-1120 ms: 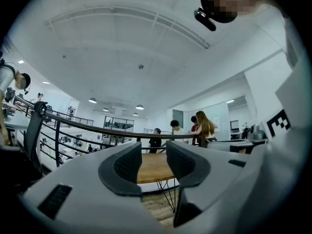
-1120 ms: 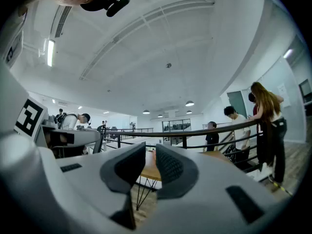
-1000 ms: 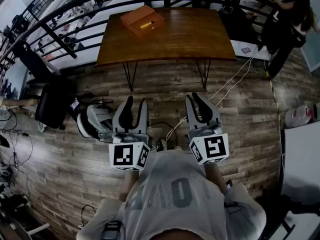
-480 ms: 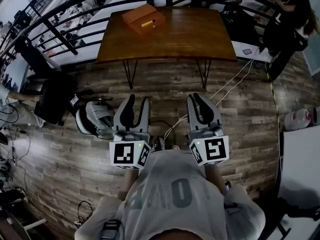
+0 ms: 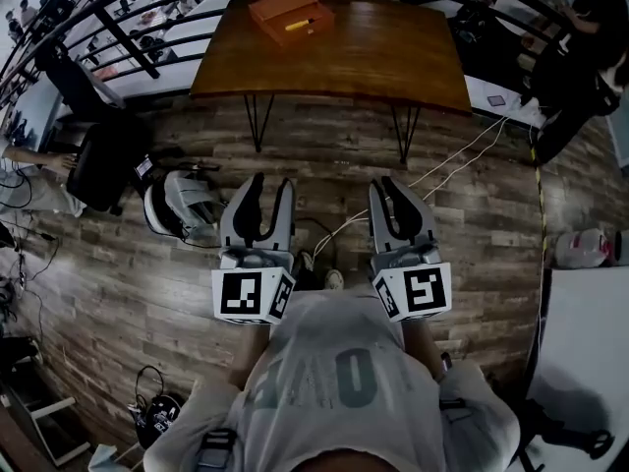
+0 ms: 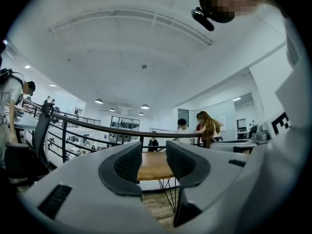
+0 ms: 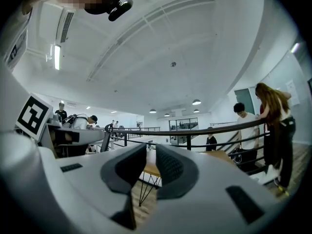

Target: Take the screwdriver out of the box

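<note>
Left claw [image 5: 269,185], right claw [image 5: 390,185] parted, empty; table [image 5: 373,62] well ahead, box [image 5: 280,10] with screwdriver [image 5: 298,25] atop; floor cable [image 5: 462,150] between.

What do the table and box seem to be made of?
Table: apparently wood, brown, with grain streaks and a slight sheen. Its thin black legs are probably metal. Box: orange-brown, matte, flat panels; wood or board, too small to tell.

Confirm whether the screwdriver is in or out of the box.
In: the yellow screwdriver lies inside the outline of the orange box on the table. Finer detail is too small to tell.
</note>
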